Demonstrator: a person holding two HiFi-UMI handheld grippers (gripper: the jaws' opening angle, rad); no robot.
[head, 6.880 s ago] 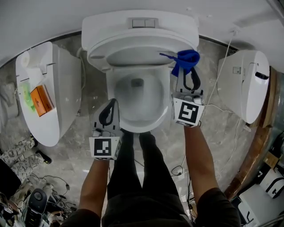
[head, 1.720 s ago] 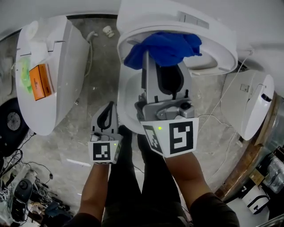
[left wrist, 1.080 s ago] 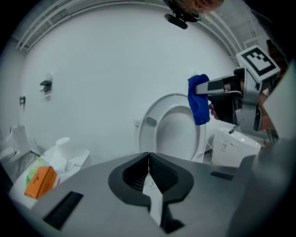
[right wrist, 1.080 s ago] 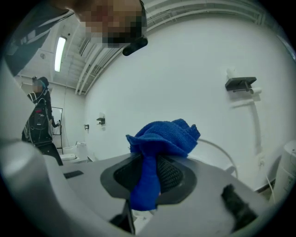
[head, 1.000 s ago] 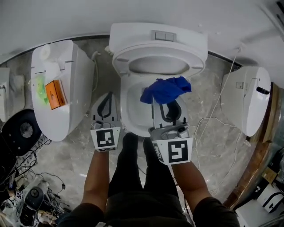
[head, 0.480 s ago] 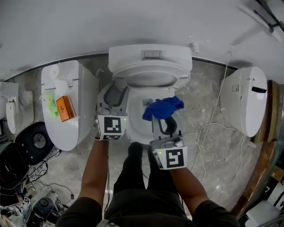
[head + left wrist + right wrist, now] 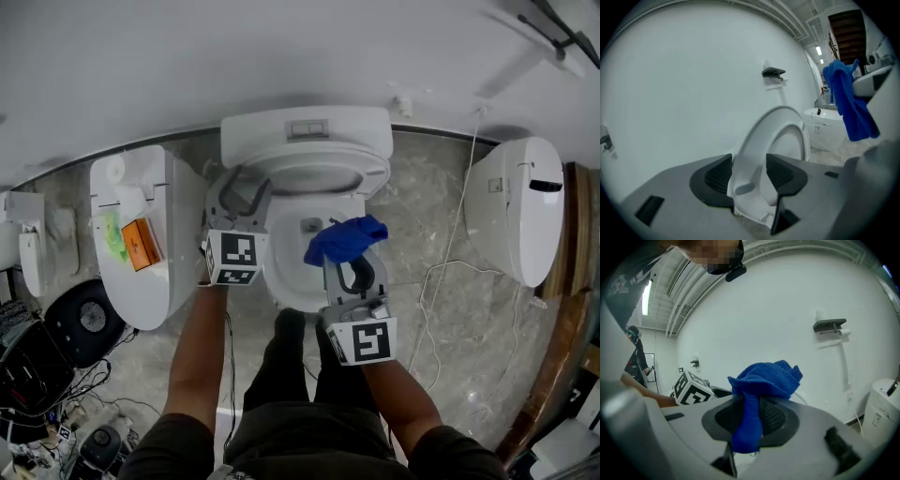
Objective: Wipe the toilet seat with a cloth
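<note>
The white toilet's seat stands raised against the tank, above the open bowl. My left gripper is at the seat's left edge. In the left gripper view the seat rim stands between the pads of the left gripper; its jaws have just been opening and stand open around the rim. My right gripper hangs over the bowl's right front, shut on a bunched blue cloth. The cloth drapes down between the pads of the right gripper. It also hangs at the right of the left gripper view.
A second toilet unit lies at the left with an orange box on it. A third white unit stands at the right. A white cable trails over the marble floor. The person's legs stand before the bowl. Cables and gear clutter the bottom left.
My left gripper went from beside the bowl's left side up to the raised seat's left edge, and its jaws opened. The right gripper with the cloth drew back slightly toward the bowl's front.
</note>
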